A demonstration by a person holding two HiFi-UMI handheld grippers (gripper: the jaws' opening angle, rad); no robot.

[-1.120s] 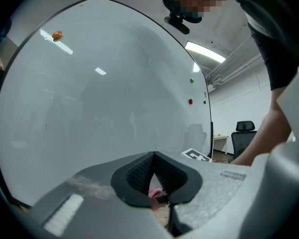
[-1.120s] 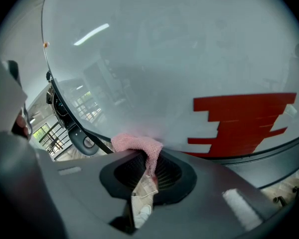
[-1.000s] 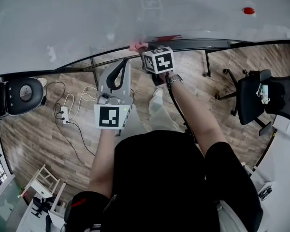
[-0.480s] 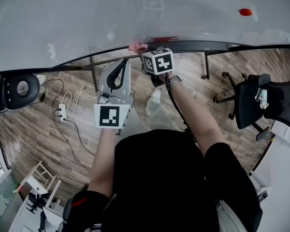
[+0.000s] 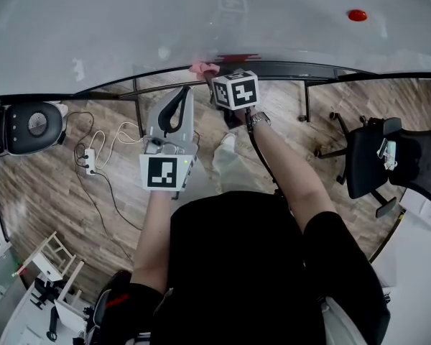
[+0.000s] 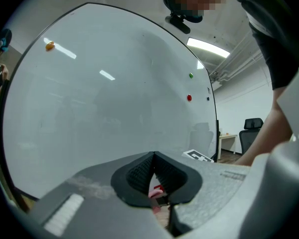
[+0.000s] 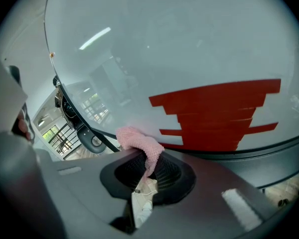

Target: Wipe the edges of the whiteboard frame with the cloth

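Observation:
The whiteboard [image 5: 129, 27] fills the top of the head view, and its dark lower frame edge [image 5: 294, 69] curves across below it. A pink cloth [image 5: 203, 67] lies against that edge, with my right gripper [image 5: 214, 77] shut on it. In the right gripper view the cloth [image 7: 139, 141] bunches out of the right gripper [image 7: 150, 163] and touches the board beside a red stepped marking [image 7: 219, 113], just above the frame [image 7: 269, 156]. My left gripper [image 5: 181, 95] hangs to the left, below the frame. In its own view the left gripper [image 6: 153, 159] is shut on nothing and faces the board [image 6: 114, 98].
A black office chair [image 5: 388, 157] stands at the right. A round black device [image 5: 32, 124] and a power strip with cables [image 5: 86, 165] lie on the wooden floor at the left. A red magnet [image 5: 357, 15] sticks to the board. A stand leg [image 5: 307, 92] drops below the frame.
The head camera has shifted a little, so the floor and chair slid slightly. Both grippers and the cloth stay in place at the lower frame edge.

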